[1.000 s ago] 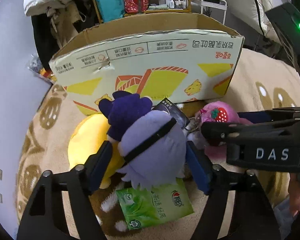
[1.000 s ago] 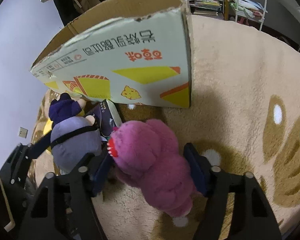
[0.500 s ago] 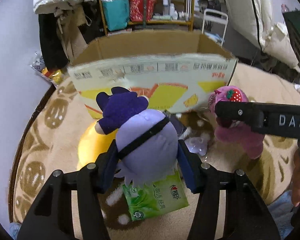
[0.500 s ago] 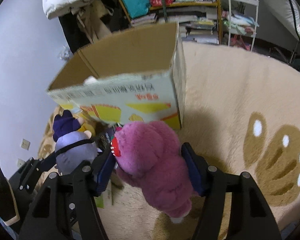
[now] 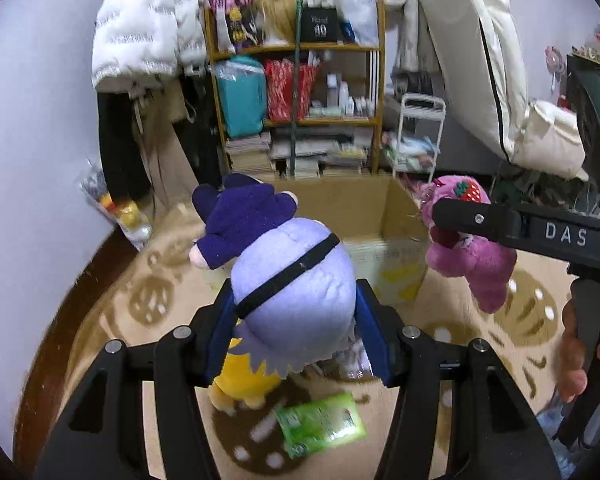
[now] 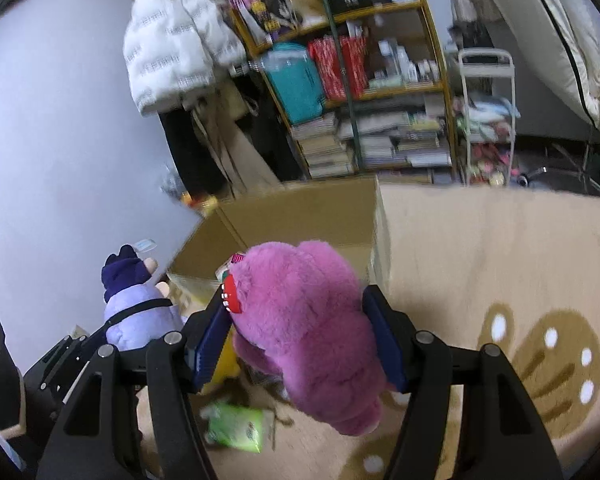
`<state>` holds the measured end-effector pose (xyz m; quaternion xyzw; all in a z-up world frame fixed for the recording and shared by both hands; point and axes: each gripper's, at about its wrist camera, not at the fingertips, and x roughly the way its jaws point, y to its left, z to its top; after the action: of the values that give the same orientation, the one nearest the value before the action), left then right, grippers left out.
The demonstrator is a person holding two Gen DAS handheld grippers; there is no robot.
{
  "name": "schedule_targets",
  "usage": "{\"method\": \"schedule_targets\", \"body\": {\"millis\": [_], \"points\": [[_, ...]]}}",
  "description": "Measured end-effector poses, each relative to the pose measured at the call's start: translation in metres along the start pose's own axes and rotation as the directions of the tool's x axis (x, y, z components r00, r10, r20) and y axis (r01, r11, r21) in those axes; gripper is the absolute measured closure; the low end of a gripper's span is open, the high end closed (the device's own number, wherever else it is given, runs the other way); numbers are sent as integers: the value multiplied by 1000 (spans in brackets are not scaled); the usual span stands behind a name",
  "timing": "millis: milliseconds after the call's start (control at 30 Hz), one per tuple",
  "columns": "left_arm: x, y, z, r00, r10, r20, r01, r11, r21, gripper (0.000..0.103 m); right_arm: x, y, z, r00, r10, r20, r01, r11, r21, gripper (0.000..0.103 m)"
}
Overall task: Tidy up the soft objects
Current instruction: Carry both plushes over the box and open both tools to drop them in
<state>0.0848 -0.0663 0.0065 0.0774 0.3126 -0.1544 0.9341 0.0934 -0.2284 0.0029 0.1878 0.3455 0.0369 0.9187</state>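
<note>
Brown cardboard box (image 5: 360, 216) now sits below both toys, its open top in view, so dropping in looks next. Left hand-held gripper (image 5: 296, 320) stays clamped on the lilac plush with a navy hood (image 5: 292, 292); right hand-held gripper (image 6: 300, 340) on the fuzzy pink plush (image 6: 304, 320), both lifted off the carpet.

Left tool (image 5: 296, 336) and right tool (image 6: 300, 340): black frames, silver screws, blue pads. Right tool's side was lettered "DAS".
</note>
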Motion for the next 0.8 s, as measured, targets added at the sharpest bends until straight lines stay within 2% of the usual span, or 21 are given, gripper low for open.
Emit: {"method": "schedule_targets", "body": {"millis": [167, 367, 533, 800], "points": [[1, 9, 25, 999, 25, 44, -25, 1000, 16, 47, -7, 7, 18, 996, 22, 92, -20, 1000, -22, 34], [16, 14, 47, 996, 53, 78, -59, 996, 73, 47, 2, 6, 37, 988, 45, 147, -41, 999, -31, 34], [38, 17, 54, 994, 71, 88, -80, 992, 100, 46, 19, 10, 52, 986, 64, 156, -56, 997, -54, 34], [68, 15, 45, 997, 66, 41, -71, 990, 118, 46, 45, 11, 54, 990, 76, 121, -68, 995, -72, 33]]}}
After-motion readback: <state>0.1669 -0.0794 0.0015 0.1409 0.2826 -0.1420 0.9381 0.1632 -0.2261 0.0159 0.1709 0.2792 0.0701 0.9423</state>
